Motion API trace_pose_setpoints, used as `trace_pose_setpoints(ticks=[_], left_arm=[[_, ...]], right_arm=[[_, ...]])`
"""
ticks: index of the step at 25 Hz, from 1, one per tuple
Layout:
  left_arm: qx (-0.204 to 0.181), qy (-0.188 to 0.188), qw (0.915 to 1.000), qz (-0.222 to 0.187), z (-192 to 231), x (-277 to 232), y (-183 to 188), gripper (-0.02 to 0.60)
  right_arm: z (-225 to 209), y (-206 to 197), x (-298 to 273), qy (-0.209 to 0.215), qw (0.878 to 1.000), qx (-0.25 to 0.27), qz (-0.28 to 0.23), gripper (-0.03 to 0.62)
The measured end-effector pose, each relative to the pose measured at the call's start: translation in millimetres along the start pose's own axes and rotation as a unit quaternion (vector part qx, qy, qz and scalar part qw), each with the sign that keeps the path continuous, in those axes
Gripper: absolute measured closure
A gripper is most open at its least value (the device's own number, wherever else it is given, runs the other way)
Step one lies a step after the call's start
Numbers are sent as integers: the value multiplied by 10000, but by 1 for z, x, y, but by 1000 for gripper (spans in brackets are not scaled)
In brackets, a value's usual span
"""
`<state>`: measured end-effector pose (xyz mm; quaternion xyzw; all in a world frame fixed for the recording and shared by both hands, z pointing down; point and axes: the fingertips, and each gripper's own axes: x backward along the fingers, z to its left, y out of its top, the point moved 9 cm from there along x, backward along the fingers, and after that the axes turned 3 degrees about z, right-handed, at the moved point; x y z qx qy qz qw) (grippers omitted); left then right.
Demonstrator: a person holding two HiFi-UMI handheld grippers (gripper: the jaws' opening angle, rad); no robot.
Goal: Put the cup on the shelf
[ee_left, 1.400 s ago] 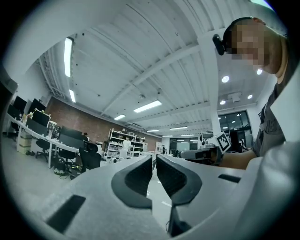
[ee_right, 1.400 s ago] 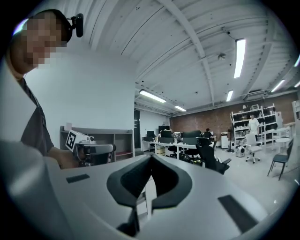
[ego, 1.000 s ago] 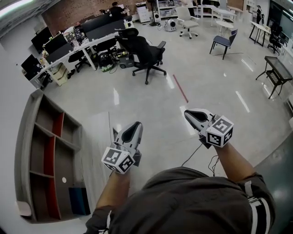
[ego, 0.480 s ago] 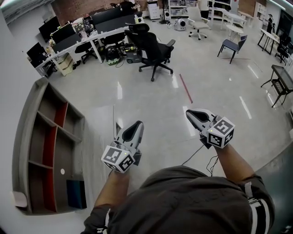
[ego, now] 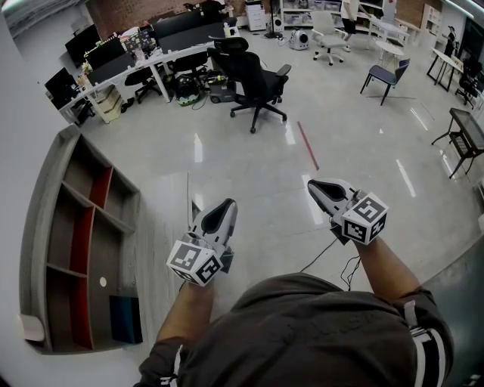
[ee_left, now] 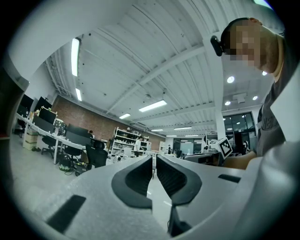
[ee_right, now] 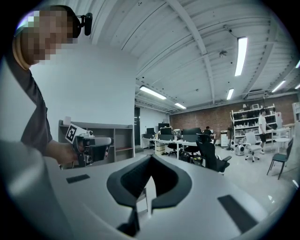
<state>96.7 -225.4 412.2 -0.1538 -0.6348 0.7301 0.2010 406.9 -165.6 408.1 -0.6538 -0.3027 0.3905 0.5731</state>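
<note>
Grey, glossy floor (ego: 249, 174) fills most of the head view, mirroring the ceiling lights, with a thin red strip (ego: 308, 146) laid on it right of centre; along the top of the frame run white desks (ego: 121, 64) with dark monitors, a black office chair (ego: 249, 79) and a brick wall (ego: 128, 11). At the frame's left edge stands the shelf (ego: 45, 227), grey, open-fronted, with red inner panels and a dark blue box (ego: 126, 320) in its lowest compartment. The cup (ego: 32, 326) seems to be the small whitish thing at the lower left, on the shelf's top board at its near end; it is too small to show more. The left gripper (ego: 225, 208) is at lower centre, well apart from the shelf, its fingers drawn in to a thin slit with nothing between them; the right gripper (ego: 314, 187) is at centre right, fingertips pressed together and empty.
</note>
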Motion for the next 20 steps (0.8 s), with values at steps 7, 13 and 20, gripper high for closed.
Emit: trace_pose_setpoints(ticks=[7,13,20], left_arm=[[3,-17,10000,-1,-2,-3,-2,558],[21,-24,10000,2,-3,-2,-2,558],[1,-19,10000,14,1,-4,-1,560]], right_arm=[[-2,0,2,-11,10000,31,10,605],[0,-1,-1,9,10000,41,39,605],[-1,2,-5,20,10000,47,41,605]])
